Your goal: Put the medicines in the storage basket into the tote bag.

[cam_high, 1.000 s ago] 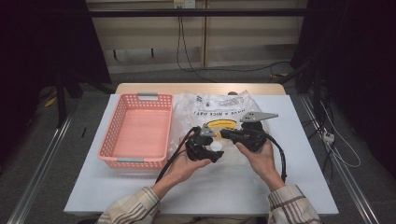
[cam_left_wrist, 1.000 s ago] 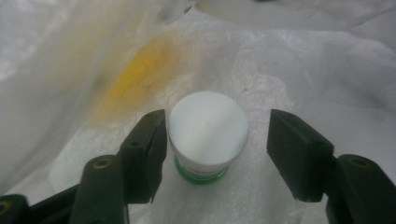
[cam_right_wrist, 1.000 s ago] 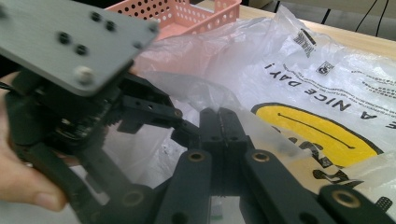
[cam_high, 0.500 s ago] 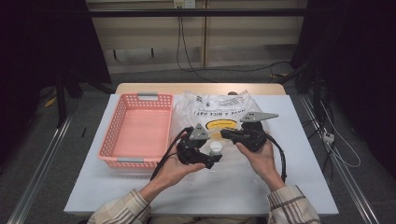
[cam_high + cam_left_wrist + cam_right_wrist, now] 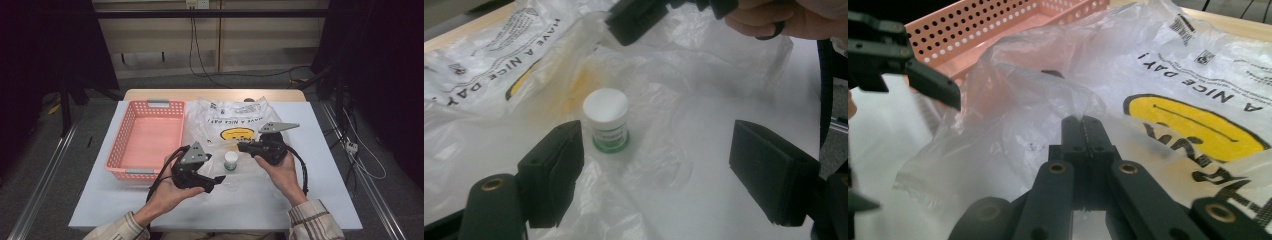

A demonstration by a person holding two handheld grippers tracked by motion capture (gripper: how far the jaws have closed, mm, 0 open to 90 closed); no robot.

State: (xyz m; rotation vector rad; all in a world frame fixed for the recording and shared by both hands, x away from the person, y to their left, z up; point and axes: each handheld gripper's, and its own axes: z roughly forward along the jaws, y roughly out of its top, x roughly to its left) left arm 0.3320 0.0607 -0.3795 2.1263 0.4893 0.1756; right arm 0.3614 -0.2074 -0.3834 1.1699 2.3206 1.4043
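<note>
Left gripper (image 5: 216, 181) jaws apart, just opened, nothing between; small white jar (image 5: 230, 160) upright near table's front edge. Right gripper (image 5: 242, 146) clamped on plastic bag (image 5: 227, 117) film.

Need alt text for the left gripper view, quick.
A small white-capped jar with a green label stands on a clear plastic bag, between the open left hand-held gripper jaws. The right hand-held gripper pinches the bag above.

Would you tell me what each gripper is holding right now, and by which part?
The right gripper pinches the plastic bag by a raised fold. The left gripper holds nothing.
</note>
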